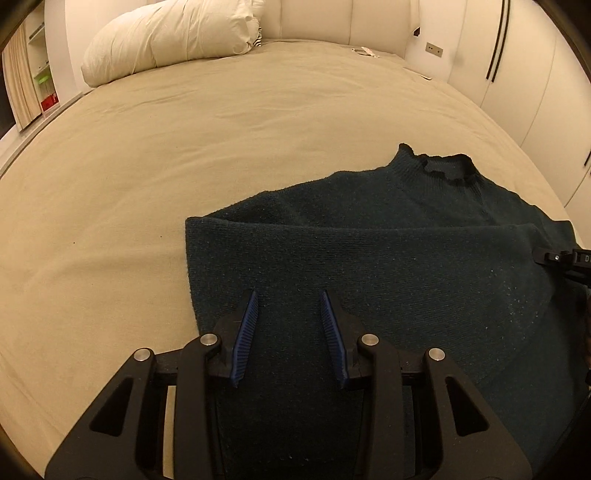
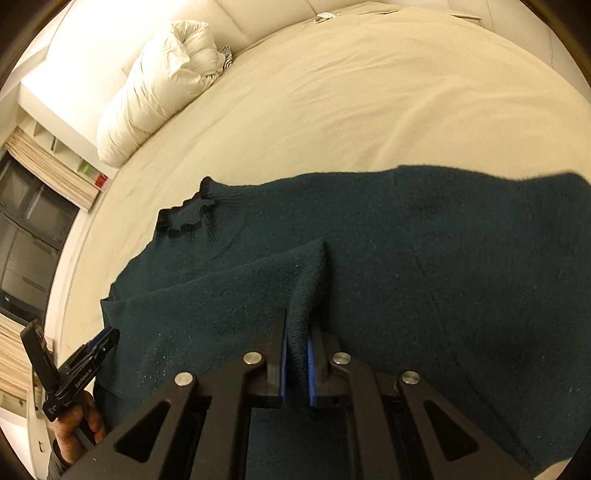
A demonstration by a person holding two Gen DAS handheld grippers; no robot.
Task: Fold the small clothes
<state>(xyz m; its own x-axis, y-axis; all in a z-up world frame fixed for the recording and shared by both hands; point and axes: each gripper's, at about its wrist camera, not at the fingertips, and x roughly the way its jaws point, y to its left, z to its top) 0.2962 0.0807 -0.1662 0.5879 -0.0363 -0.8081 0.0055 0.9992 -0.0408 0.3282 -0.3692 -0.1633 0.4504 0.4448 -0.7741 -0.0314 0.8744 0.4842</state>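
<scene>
A dark teal knit sweater [image 1: 406,258] with a ruffled high collar [image 1: 443,170] lies on the beige bed sheet [image 1: 184,147], its lower part folded up over the chest. My left gripper [image 1: 289,295] hangs open just over the sweater's left side, with nothing pinched between its blue pads. In the right wrist view my right gripper [image 2: 298,325] is shut on a raised ridge of the sweater [image 2: 406,258], which stands up between the pads. The left gripper [image 2: 109,338] shows there at the lower left, held by a hand [image 2: 74,424]. A part of the right gripper [image 1: 561,258] shows at the right edge of the left wrist view.
A bundled white duvet [image 1: 166,37] lies at the head of the bed by the padded headboard [image 1: 332,18]. Wardrobe doors [image 1: 517,74] stand along the bed's right side. Small flat items [image 1: 365,51] lie at the far edge. Bare sheet [image 2: 332,110] stretches beyond the sweater.
</scene>
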